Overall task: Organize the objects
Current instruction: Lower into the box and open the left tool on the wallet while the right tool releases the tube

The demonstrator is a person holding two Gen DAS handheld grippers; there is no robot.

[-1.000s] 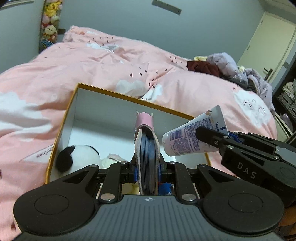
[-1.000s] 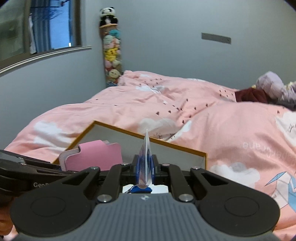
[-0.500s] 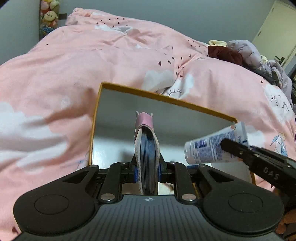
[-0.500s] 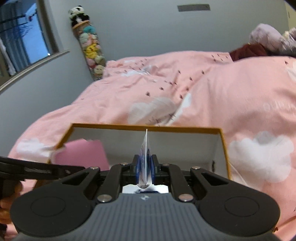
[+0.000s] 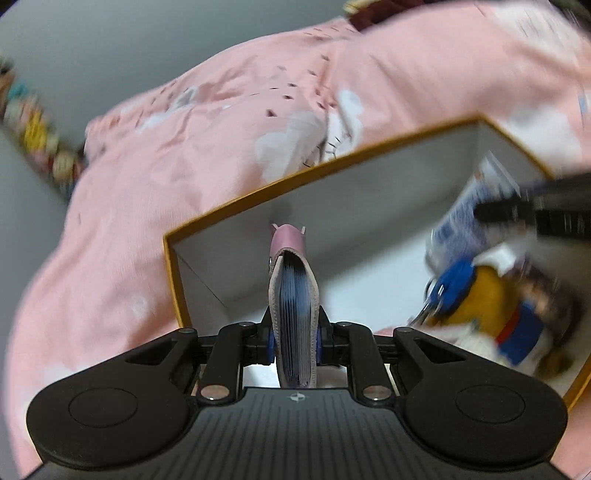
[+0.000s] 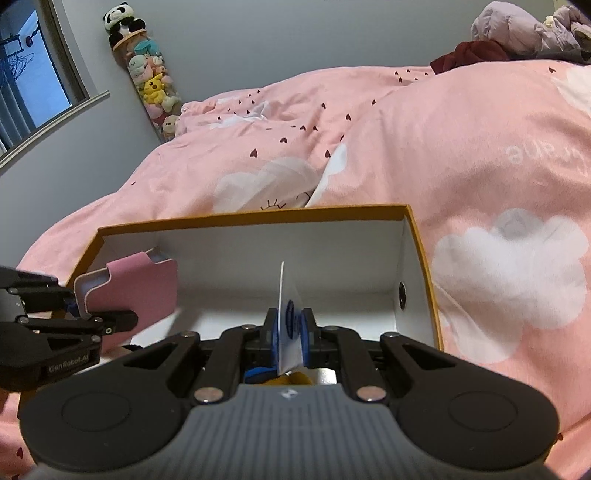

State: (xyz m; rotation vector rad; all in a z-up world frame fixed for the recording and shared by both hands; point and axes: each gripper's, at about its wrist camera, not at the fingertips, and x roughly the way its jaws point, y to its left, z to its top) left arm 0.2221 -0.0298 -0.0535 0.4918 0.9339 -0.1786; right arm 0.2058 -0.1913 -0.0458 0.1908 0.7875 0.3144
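While both grippers hang over the box, findings run as follows.

Left gripper (image 5: 293, 341): jaws clamped on a pink wallet (image 5: 293, 295), held edge-on and upright; blue page or card edges show between its covers. In the right wrist view this gripper (image 6: 79, 314) enters at 9 o'clock with the wallet (image 6: 129, 291) over the box's left end.

Right gripper (image 6: 291, 332): jaws pressed together on the flat crimped end of a white tube (image 6: 286, 325) with blue print. In the left wrist view it (image 5: 491, 214) comes in at 3 o'clock, blurred, with the tube (image 5: 465, 221) hanging inside the box's right half.

Box (image 6: 251, 218): open, orange rim, white inside, resting on the duvet; a round hole in its right end wall.

Box contents: at 4 o'clock in the left wrist view, a blue key fob (image 5: 452, 288) on a yellow, white and blue plush (image 5: 491, 314); details blurred.

Duvet (image 6: 461, 155): pink, with white clouds and small dark hearts, surrounding the box on all visible sides.

Far wall: column of plush toys (image 6: 155, 81) at 11 o'clock in the right wrist view, panda on top; window further left.

Clothes (image 6: 517, 33): heaped at 1 o'clock beyond the duvet.
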